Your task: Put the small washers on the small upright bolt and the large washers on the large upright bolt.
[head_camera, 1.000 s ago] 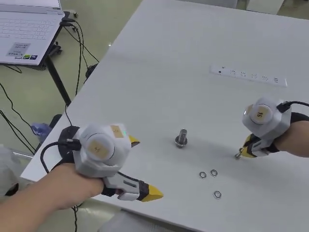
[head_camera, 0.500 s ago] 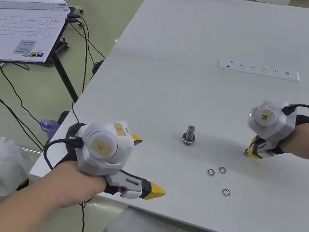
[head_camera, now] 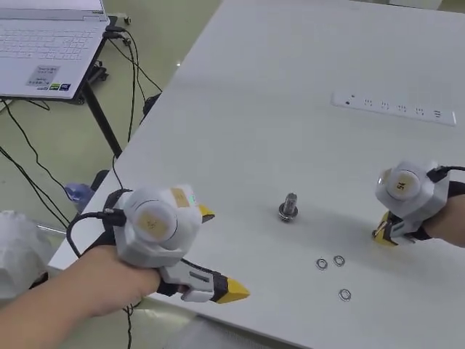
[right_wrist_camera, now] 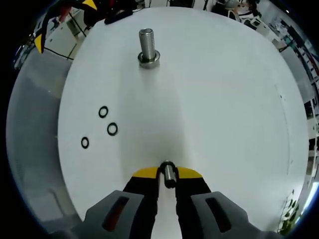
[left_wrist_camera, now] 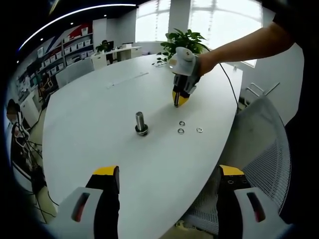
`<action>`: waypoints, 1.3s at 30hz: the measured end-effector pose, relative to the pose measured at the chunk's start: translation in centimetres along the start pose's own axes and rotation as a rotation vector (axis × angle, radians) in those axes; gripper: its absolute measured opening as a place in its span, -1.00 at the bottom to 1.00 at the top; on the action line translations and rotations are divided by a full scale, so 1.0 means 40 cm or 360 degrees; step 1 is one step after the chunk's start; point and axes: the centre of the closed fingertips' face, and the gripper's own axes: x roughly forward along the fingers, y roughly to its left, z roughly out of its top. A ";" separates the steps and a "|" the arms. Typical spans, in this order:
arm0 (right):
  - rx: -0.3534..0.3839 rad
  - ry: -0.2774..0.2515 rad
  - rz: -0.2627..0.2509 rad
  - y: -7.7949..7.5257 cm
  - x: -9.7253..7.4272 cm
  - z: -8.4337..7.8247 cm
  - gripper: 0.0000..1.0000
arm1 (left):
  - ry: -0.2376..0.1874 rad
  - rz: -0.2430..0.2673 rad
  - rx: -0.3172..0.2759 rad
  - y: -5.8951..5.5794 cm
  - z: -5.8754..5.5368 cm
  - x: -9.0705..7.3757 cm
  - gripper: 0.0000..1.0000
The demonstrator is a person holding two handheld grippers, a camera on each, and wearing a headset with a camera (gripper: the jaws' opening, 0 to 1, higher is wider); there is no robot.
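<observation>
A large steel bolt (head_camera: 289,207) (left_wrist_camera: 141,123) (right_wrist_camera: 147,47) stands upright mid-table with a washer at its base. Three small washers lie loose near it, two side by side (head_camera: 322,264) (head_camera: 338,260) and one nearer the edge (head_camera: 344,294); the right gripper view shows them at left (right_wrist_camera: 103,111) (right_wrist_camera: 112,129) (right_wrist_camera: 84,143). My right gripper (head_camera: 383,234) (right_wrist_camera: 168,175) points down at the table, right of the washers, shut on a small bolt (right_wrist_camera: 168,173). My left gripper (head_camera: 218,253) (left_wrist_camera: 168,172) hovers at the near table edge, open, nothing between its fingers.
A white power strip (head_camera: 396,109) lies farther back on the right. An open laptop (head_camera: 47,43) sits on a stand left of the table, with cables hanging below. A mesh chair (left_wrist_camera: 269,154) stands by the table's near edge.
The head camera has shifted a little. My right gripper has tipped more upright, so the small bolt's end, seen a second ago, is now hidden under it. The left gripper holds still.
</observation>
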 end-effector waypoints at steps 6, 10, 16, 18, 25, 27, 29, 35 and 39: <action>0.0005 -0.0015 -0.0008 -0.003 0.003 0.000 -0.75 | -0.0001 -0.0002 0.0005 -0.004 0.001 0.000 0.58; 0.0007 -0.0032 0.0005 0.006 0.005 0.000 -0.68 | -0.0002 -0.0008 0.0000 -0.007 -0.002 -0.001 0.57; 0.0015 -0.0025 0.0004 0.006 0.009 -0.007 -0.51 | -0.0005 -0.0006 -0.0005 -0.005 -0.002 -0.004 0.57; 0.0012 -0.0013 0.0004 0.005 0.007 -0.010 -0.51 | -0.0010 -0.0008 -0.0010 -0.006 -0.001 -0.005 0.57; -0.0016 -0.0019 0.0037 0.003 -0.012 0.008 -0.51 | -0.0005 -0.0006 -0.0006 -0.009 -0.005 -0.009 0.55; -0.0036 -0.0018 0.0040 0.003 -0.020 0.018 -0.51 | -0.0010 -0.0007 -0.0004 -0.010 -0.003 -0.010 0.55; -0.0065 -0.0020 0.0037 0.002 -0.025 0.028 -0.51 | -0.0014 -0.0005 -0.0004 -0.010 -0.002 -0.012 0.55; -0.0138 -0.0025 0.0042 0.012 -0.039 0.070 -0.50 | -0.0018 0.0003 0.0001 -0.013 -0.004 -0.022 0.54; -0.0167 -0.0058 0.0054 0.028 -0.051 0.099 -0.48 | -0.0055 0.0005 0.0002 -0.020 0.004 -0.035 0.54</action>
